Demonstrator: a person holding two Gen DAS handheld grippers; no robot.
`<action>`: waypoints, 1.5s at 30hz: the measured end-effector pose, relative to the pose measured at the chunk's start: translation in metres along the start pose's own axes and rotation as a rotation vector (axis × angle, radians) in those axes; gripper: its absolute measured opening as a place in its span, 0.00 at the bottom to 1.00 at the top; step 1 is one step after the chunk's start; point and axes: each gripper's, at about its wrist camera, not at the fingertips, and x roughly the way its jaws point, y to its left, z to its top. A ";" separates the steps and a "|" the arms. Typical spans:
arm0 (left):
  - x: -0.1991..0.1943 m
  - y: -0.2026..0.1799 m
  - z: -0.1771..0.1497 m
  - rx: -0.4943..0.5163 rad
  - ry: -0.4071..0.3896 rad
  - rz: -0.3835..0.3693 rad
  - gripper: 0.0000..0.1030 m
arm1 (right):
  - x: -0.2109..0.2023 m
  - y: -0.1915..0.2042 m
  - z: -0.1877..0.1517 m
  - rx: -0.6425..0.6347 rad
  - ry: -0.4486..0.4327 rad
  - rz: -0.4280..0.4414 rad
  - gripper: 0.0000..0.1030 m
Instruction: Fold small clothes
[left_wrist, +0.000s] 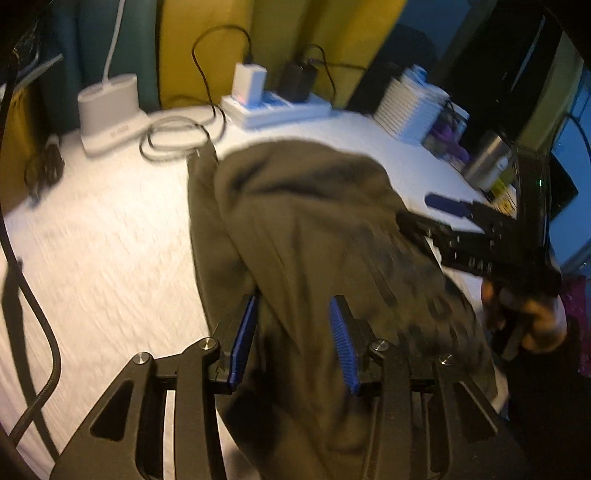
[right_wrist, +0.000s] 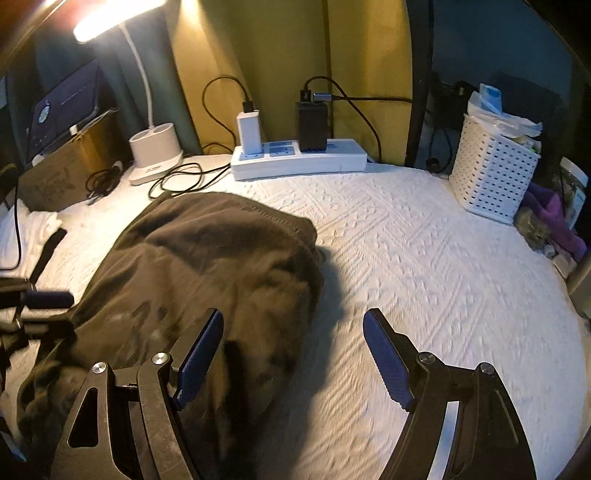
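A dark olive garment (left_wrist: 295, 206) lies heaped and partly doubled over on the white textured cover (left_wrist: 103, 236). My left gripper (left_wrist: 294, 301) hovers over its near part. The blue pads stand apart with loose cloth between and beneath them, not pinched. In the right wrist view the same garment (right_wrist: 221, 251) fills the left half. My right gripper (right_wrist: 293, 314) is open wide, with its left finger over the garment's edge and its right finger over bare cover. A hand (left_wrist: 524, 317) holds the right gripper (left_wrist: 415, 209) at the garment's right side.
At the back stand a white power strip (right_wrist: 299, 162) with chargers, a lamp base (right_wrist: 157, 151), loose black cables (right_wrist: 177, 181) and a white basket (right_wrist: 491, 173). Purple cloth (right_wrist: 554, 218) and a metal cup (left_wrist: 487, 158) sit at the right edge.
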 end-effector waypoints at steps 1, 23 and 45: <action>-0.001 -0.002 -0.008 -0.005 0.010 -0.008 0.39 | -0.005 0.002 -0.004 -0.001 -0.002 -0.001 0.77; -0.045 -0.031 -0.059 0.062 -0.101 -0.060 0.00 | -0.078 0.018 -0.071 0.016 -0.019 -0.035 0.77; -0.056 -0.031 -0.099 0.022 -0.061 -0.105 0.35 | -0.088 0.052 -0.117 -0.036 0.037 -0.003 0.77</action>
